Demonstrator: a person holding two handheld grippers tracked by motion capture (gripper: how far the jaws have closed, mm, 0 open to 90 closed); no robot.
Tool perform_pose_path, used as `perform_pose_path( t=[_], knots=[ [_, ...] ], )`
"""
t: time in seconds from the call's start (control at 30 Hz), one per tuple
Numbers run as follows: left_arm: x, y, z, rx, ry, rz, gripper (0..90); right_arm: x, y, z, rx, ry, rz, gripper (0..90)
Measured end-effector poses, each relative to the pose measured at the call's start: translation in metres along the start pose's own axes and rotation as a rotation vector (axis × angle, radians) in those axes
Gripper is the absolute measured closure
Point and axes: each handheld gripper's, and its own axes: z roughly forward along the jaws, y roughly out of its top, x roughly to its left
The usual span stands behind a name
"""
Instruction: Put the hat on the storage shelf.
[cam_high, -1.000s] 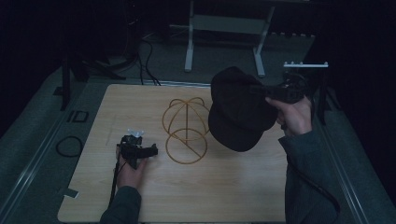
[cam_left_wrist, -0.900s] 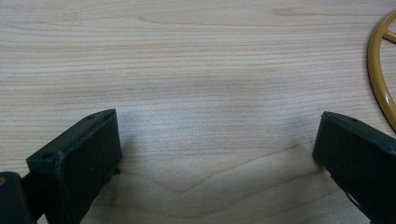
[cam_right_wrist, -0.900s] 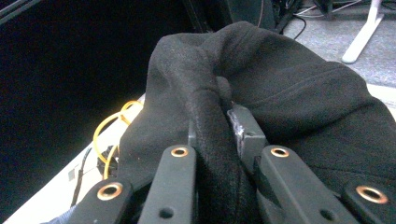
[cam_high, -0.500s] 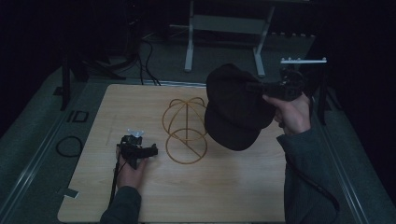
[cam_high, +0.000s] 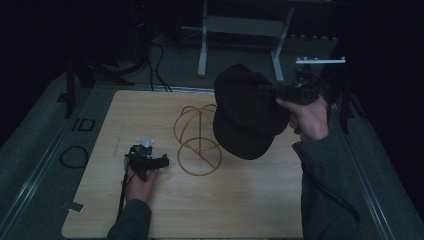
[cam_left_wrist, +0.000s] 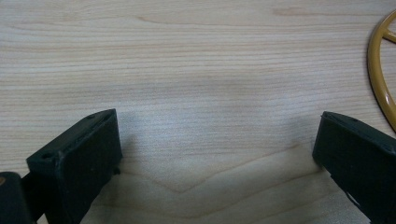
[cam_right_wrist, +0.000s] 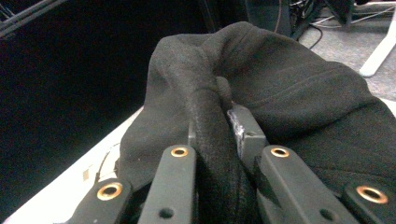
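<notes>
The left gripper (cam_high: 161, 161) rests on the wooden table (cam_high: 240, 210), jaws spread wide with bare wood between them. Just beyond it stands the yellow wire hat stand (cam_high: 197, 137). Farther right, the right gripper (cam_high: 264, 90) pinches a fold of the black cap (cam_high: 245, 120), holding it in the air beside the stand.

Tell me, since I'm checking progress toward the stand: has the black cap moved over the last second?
Yes. The black cap drifted slightly left, now overlapping the wire stand more.
</notes>
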Motion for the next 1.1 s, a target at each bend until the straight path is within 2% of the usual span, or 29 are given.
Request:
perform_pose_path(
  t=[0.6, 1.1],
  knots=[
    [0.0, 0.0, 0.0, -0.001, 0.0, -0.001, 0.7, 0.013, 0.006, 0.022, -0.008, 0.057, -0.01, 80.8],
    [0.0, 0.0, 0.0, -0.001, -0.002, 0.001, 0.7, 0.032, 0.013, 0.052, 0.016, 0.095, -0.026, 80.7]
  ],
)
